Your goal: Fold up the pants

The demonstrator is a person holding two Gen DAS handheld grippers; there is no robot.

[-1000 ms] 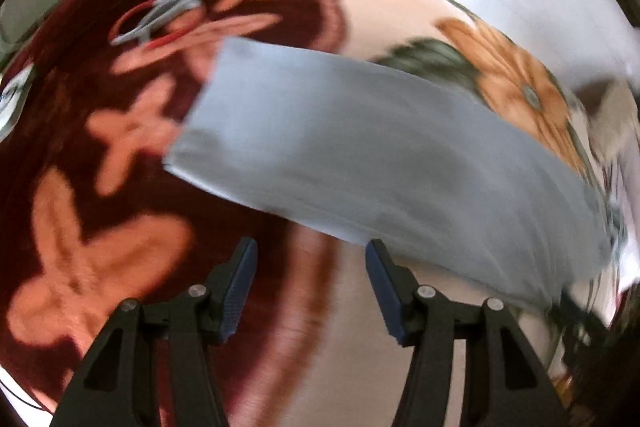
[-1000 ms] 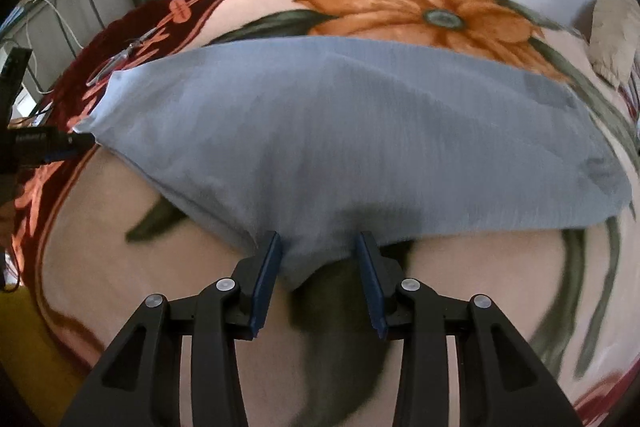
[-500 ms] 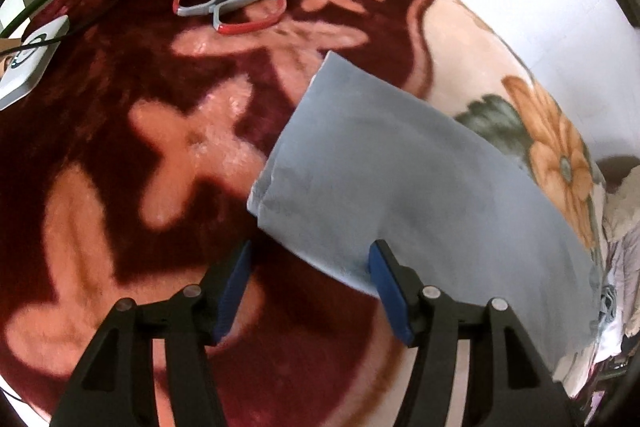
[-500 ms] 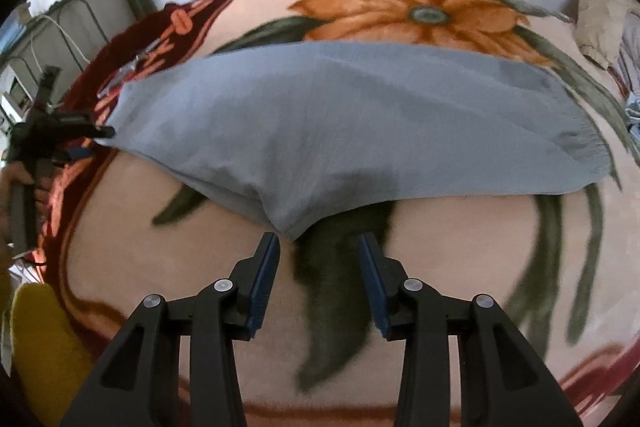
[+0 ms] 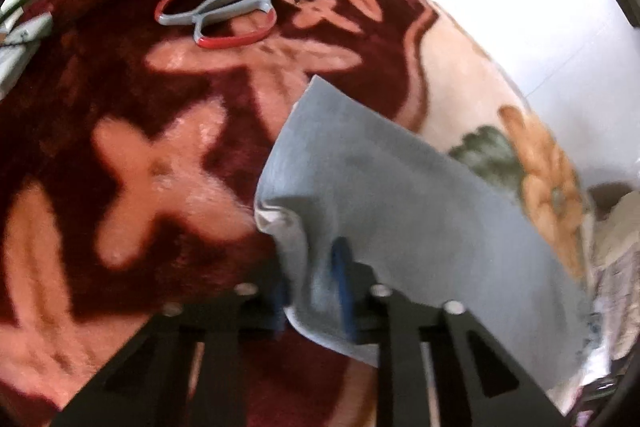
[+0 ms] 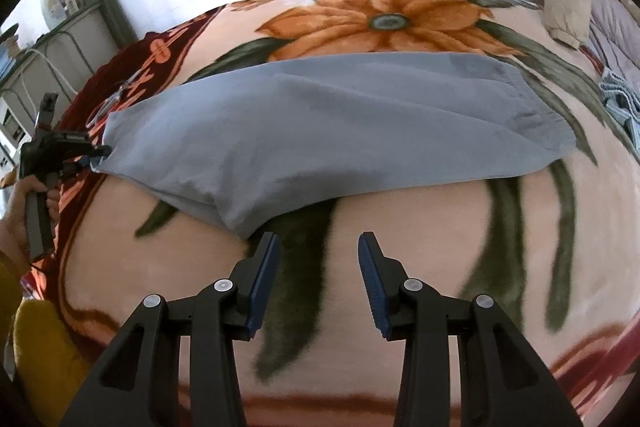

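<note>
A: How far is the folding judged to be?

B: The grey pants (image 6: 320, 123) are laid lengthwise on the flowered blanket (image 6: 420, 227), legs seemingly stacked; the crosswise folds are still to be made.

A: And the tongs?

B: The hem (image 5: 316, 267) has just been closed upon by the left gripper (image 5: 310, 279), pitched steeply downward. The right gripper (image 6: 318, 259) is held parted and empty, just short of the near edge.

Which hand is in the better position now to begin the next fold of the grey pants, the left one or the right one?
Left, probably. The left tool has just been closing and already pinches the leg end of the grey fabric pants. The right tool is open over the flowered blanket, just short of the pants' edge, holding nothing.
</note>
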